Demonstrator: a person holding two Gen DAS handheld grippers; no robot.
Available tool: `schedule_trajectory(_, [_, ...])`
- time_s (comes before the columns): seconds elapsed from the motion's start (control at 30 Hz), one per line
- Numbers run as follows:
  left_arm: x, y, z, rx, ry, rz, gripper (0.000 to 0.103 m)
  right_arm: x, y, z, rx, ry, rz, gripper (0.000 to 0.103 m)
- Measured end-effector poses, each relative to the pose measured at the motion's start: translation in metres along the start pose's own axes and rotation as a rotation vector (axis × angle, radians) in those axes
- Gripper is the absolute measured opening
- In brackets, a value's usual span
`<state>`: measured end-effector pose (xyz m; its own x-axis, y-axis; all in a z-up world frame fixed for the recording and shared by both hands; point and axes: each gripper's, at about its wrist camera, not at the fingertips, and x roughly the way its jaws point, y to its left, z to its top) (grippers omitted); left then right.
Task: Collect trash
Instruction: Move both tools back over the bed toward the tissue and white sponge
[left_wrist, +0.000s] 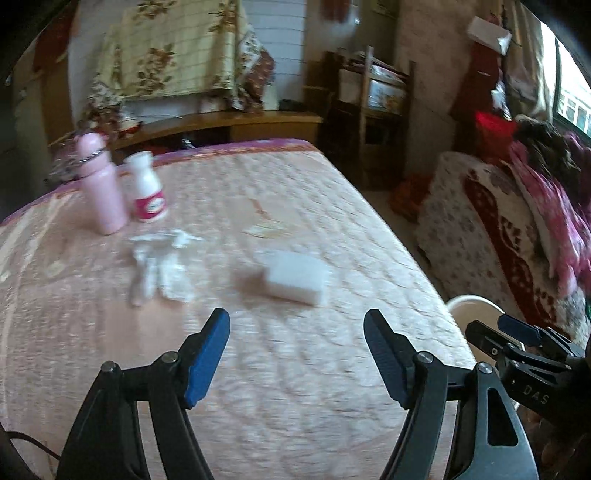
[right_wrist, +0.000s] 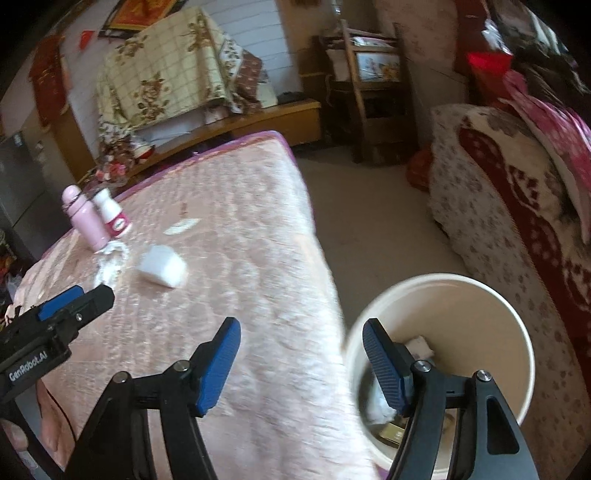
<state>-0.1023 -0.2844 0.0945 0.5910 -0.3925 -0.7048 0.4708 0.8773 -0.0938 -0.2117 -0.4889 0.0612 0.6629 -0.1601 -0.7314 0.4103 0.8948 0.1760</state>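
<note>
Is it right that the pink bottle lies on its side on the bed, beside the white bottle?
Not quite. The pink bottle stands upright, not on its side; the left wrist view shows it. It is on the bed, beside the white bottle.

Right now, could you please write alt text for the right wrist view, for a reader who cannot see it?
The open right gripper hangs over the edge of a pink bed, beside a cream bin on the floor that holds some rubbish. Further up the bed lie a white block, crumpled tissue, a pink bottle and a white bottle.
</note>
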Motion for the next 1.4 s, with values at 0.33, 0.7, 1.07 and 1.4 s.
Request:
schedule_trajectory(0.33, [-0.014, 0.066, -0.002, -0.065, -0.025, 0.076, 0.076, 0.012, 0.076, 0.011, -0.119, -0.024, 0.062, 0.072])
schedule_trajectory(0.7, [-0.017, 0.121, -0.002, -0.140, -0.031, 0.103, 0.076, 0.029, 0.135, 0.017, -0.206, -0.015, 0.097, 0.072])
schedule_trajectory(1.07, [-0.003, 0.140, -0.003, -0.150, 0.000, 0.055, 0.080, 0.049, 0.152, 0.019, -0.210, 0.017, 0.117, 0.074])
schedule_trajectory(1.4, [0.023, 0.145, 0.007, -0.117, 0.036, 0.021, 0.086, 0.080, 0.147, 0.030, -0.206, 0.074, 0.129, 0.075])
